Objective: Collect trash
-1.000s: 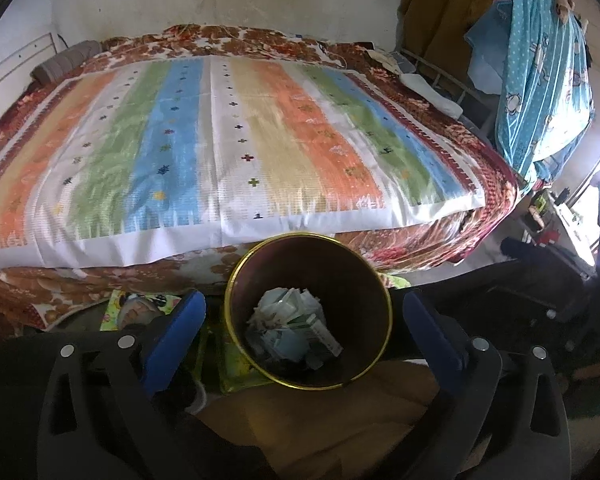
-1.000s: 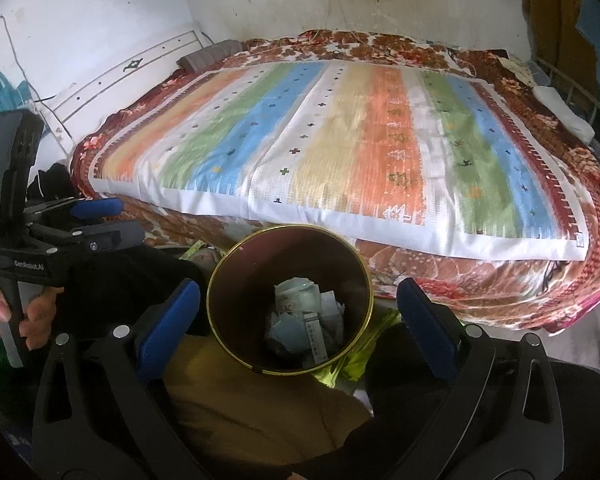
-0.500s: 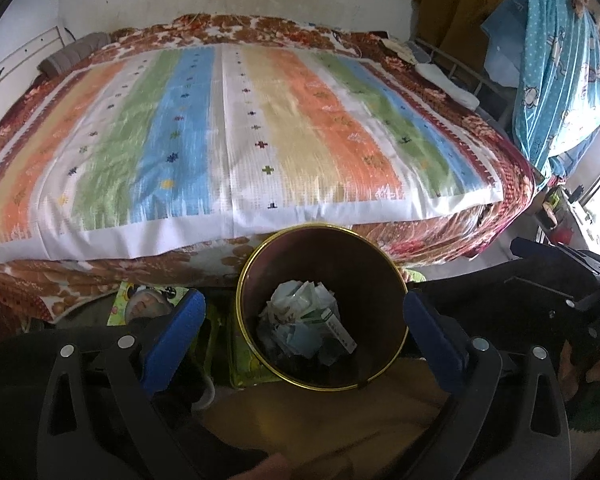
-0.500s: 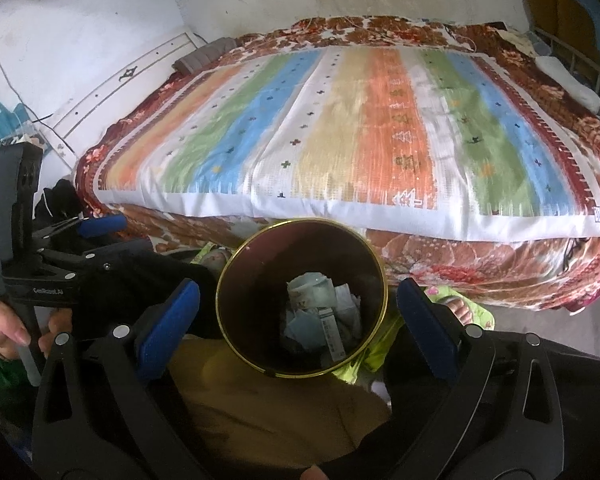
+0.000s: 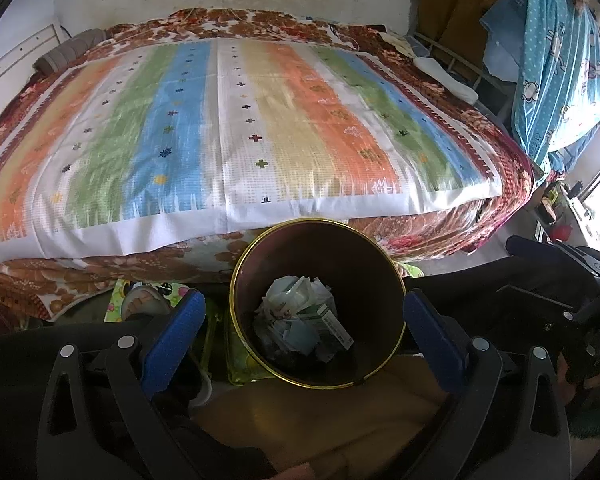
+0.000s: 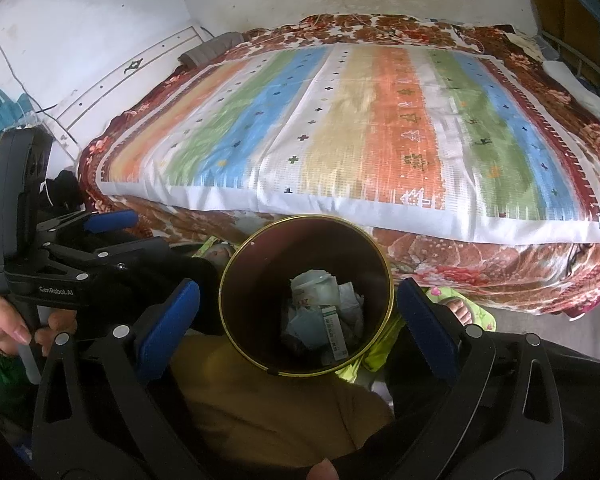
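A round dark-brown bin with a gold rim (image 5: 236, 300) (image 6: 388, 280) stands on the floor against the foot of the bed. Crumpled paper and small packets (image 5: 300, 312) (image 6: 324, 308) lie in its bottom. My left gripper (image 5: 302, 300) hovers over the bin, open, its blue pads (image 5: 176, 328) wider apart than the rim and holding nothing. My right gripper (image 6: 298, 290) is open above the same bin, also holding nothing. In the right wrist view the left gripper's body (image 6: 60, 268) shows at the left, held by a hand (image 6: 4, 320).
A bed with a striped blanket (image 5: 240, 128) (image 6: 360, 120) fills the space beyond the bin. Blue patterned cloth (image 5: 556, 60) hangs on a rack at the right. Feet in green sandals (image 5: 144, 304) (image 6: 460, 308) flank the bin. Mustard fabric (image 6: 276, 400) lies below.
Both views have eased forward and tipped down, so the wall socket has left the top edge and the bin looks slightly larger. Both grippers stay open.
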A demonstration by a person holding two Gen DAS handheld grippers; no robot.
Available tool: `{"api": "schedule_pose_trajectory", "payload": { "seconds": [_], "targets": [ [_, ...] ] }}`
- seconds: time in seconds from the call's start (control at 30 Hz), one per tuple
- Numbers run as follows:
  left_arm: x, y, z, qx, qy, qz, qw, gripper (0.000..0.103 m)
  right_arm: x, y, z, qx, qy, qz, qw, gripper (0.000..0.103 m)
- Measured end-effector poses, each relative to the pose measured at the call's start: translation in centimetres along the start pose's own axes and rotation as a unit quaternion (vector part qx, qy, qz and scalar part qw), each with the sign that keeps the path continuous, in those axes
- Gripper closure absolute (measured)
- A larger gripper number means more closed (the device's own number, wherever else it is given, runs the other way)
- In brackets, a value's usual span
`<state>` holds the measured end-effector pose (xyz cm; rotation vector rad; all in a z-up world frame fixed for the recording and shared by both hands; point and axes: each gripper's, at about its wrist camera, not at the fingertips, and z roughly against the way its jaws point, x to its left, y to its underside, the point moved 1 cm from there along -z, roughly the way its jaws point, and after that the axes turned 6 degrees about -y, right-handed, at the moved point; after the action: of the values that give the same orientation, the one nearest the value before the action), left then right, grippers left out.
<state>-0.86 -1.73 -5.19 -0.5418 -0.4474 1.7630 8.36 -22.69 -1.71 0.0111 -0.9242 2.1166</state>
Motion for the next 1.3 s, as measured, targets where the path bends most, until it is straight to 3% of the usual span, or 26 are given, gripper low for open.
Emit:
{"api": "schedule_pose_trajectory", "payload": {
  "seconds": [1.3],
  "targets": [
    [0.03, 0.24, -0.02, 0.007, 0.007, 0.003, 1.0000, 0.006, 0.69, 0.09, -0.31, 0.003, -0.002, 0.006, 1.000, 0.009]
  ]
}}
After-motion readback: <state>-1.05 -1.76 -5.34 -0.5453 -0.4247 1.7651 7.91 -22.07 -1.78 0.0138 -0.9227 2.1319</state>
